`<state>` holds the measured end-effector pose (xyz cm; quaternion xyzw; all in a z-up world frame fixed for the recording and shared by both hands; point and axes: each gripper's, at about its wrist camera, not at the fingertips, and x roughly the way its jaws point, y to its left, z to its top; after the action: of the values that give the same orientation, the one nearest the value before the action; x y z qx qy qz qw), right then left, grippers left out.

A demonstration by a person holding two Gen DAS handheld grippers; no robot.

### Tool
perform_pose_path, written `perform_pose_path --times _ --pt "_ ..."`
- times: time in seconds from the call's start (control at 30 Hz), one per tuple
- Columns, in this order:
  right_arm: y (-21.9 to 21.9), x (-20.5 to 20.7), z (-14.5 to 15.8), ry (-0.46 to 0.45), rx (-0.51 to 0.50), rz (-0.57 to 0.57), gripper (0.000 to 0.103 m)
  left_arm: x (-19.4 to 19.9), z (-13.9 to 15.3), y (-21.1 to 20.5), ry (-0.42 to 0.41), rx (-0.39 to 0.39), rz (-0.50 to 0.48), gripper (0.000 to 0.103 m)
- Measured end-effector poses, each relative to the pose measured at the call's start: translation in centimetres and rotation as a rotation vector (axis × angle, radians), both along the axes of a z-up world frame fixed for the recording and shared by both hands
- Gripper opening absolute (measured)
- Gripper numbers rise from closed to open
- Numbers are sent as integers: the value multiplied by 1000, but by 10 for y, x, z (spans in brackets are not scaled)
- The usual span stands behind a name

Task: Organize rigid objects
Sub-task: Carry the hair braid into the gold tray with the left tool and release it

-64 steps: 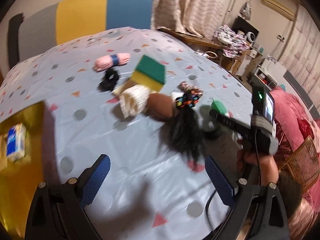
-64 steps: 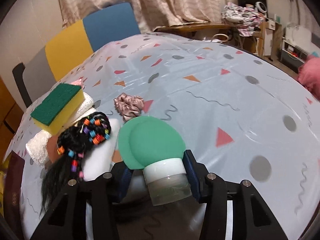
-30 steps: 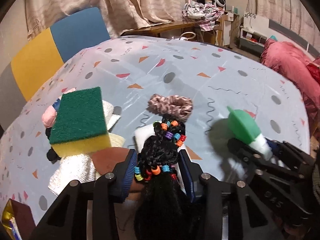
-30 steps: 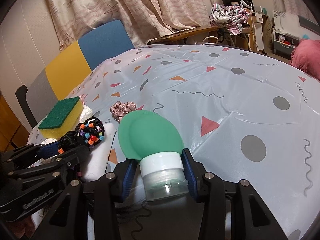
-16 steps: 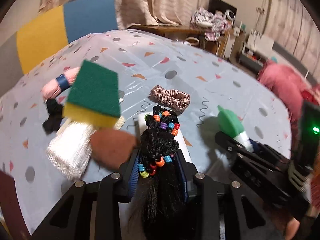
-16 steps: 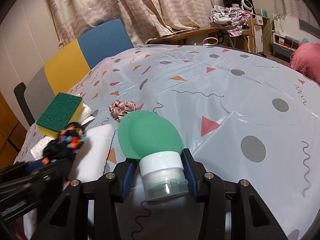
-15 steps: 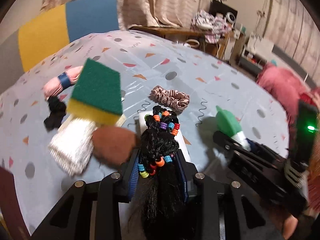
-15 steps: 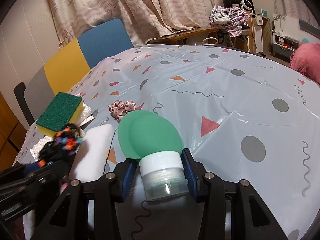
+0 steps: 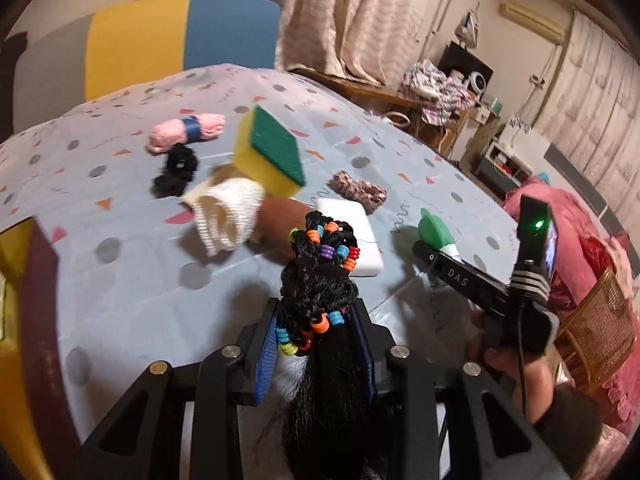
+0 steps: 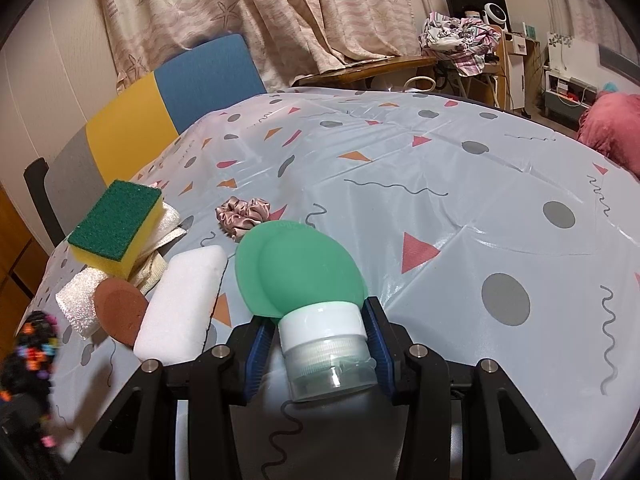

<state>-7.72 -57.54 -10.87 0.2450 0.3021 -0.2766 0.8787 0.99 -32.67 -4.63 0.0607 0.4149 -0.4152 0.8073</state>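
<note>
Both my grippers are loaded: my left gripper [image 9: 318, 330] is clamped tight on the black beaded hairpiece [image 9: 320, 276], held above the near part of the table [image 10: 460, 184], and my right gripper [image 10: 316, 344] pinches the white cap of the green squeeze bottle [image 10: 298, 270]. On the cloth I see the white block [image 10: 182, 304], green-and-yellow sponge [image 10: 116, 226], brown pad [image 10: 120, 310] and pink scrunchie [image 10: 242, 216] grouped close together.

On the tabletop [image 10: 460, 184], the green-and-yellow sponge [image 10: 116, 226] rests on a white knitted cloth [image 10: 160, 248], left of the white foam block [image 10: 182, 304].
</note>
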Motion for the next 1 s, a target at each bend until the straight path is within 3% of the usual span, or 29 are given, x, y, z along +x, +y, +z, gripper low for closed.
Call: perform_pose_path --times 0.33,0.57,0.7,1.0 --pt "4 5 1 40 -30 0 46 26 34 83 3 -81 154 33" --pt "8 7 1 68 -53 0 46 71 43 151 35 -111 295 34" --pt "11 9 1 85 -69 -1 46 106 29 178 61 -66 382 34" --pt "15 14 2 128 -108 -2 46 167 -20 191 197 72 440 34"
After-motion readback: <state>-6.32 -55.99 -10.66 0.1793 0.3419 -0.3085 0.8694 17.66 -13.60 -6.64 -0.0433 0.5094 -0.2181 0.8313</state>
